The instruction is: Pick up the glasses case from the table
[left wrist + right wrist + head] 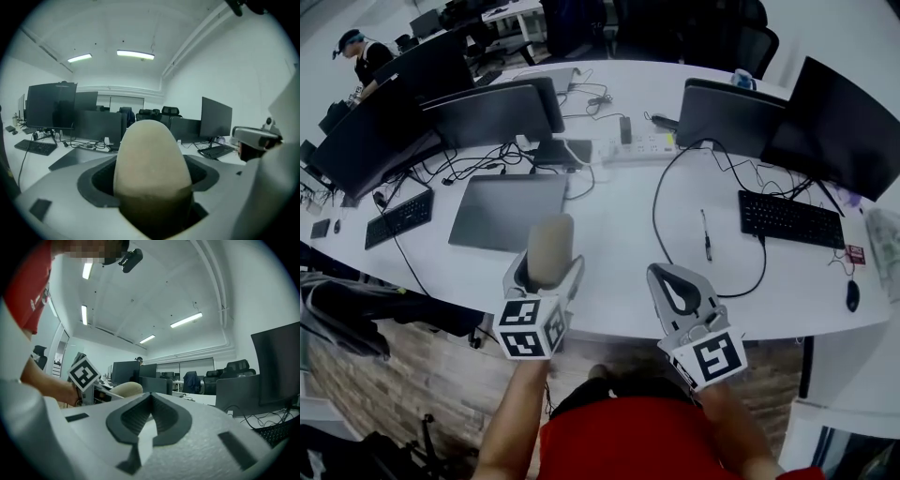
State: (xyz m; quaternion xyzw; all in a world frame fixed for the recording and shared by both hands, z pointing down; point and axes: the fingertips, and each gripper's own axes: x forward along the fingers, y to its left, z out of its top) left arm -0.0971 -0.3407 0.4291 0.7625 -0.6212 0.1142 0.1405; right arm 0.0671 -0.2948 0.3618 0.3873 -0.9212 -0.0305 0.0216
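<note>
A white office table (619, 244) laden with computer gear.
A closed grey laptop (508, 211) is laid left of centre; a pen (706, 234), a black keyboard (790, 219) and a mouse (852, 295) are set to its right.

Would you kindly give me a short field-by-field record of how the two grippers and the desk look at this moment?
left gripper: shut on the glasses case
glasses case: beige, rounded; its end sticks out past the jaws; appears lifted clear of the table
right gripper: jaws together, nothing between them
table: white; holds a closed grey laptop, a pen and a keyboard
task status: case looks picked up
</note>
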